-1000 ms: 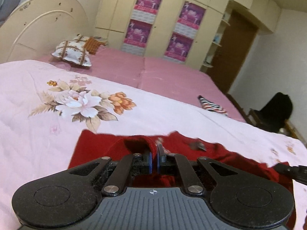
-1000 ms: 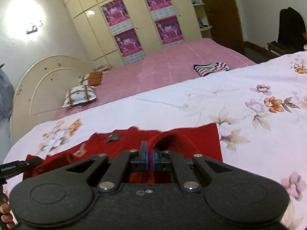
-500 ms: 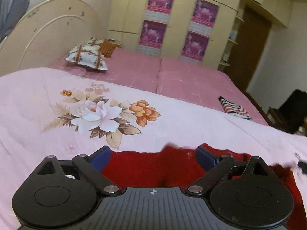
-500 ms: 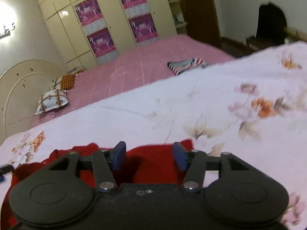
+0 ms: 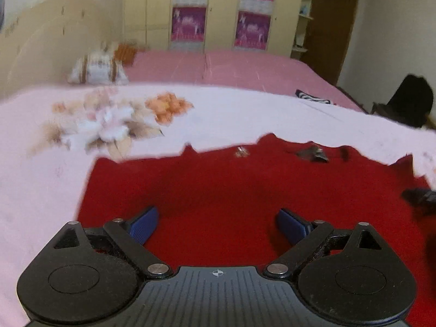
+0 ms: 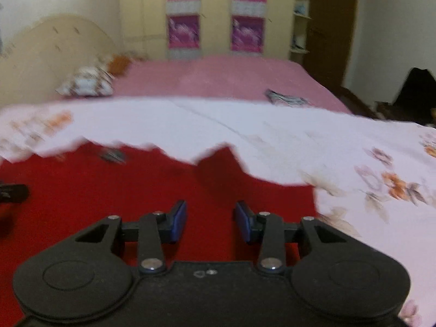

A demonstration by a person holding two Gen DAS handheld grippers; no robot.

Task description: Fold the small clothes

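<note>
Your left tool (image 5: 218, 224) gapes empty, right tool (image 6: 211, 219) is closing on nothing; the red garment (image 5: 231, 190) looks soft and limp, so pinch its far edge.

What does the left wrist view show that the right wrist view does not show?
Only the left wrist view: the left gripper with its jaws wide apart above the red garment, and the garment's left edge on the floral quilt.

Only the right wrist view: the right gripper, its jaws closing with nothing pinched between them, and the garment's right edge.

Both: the red garment lying on the quilt, the striped cloth on the pink bed, the pillow, and the wardrobe posters.
</note>
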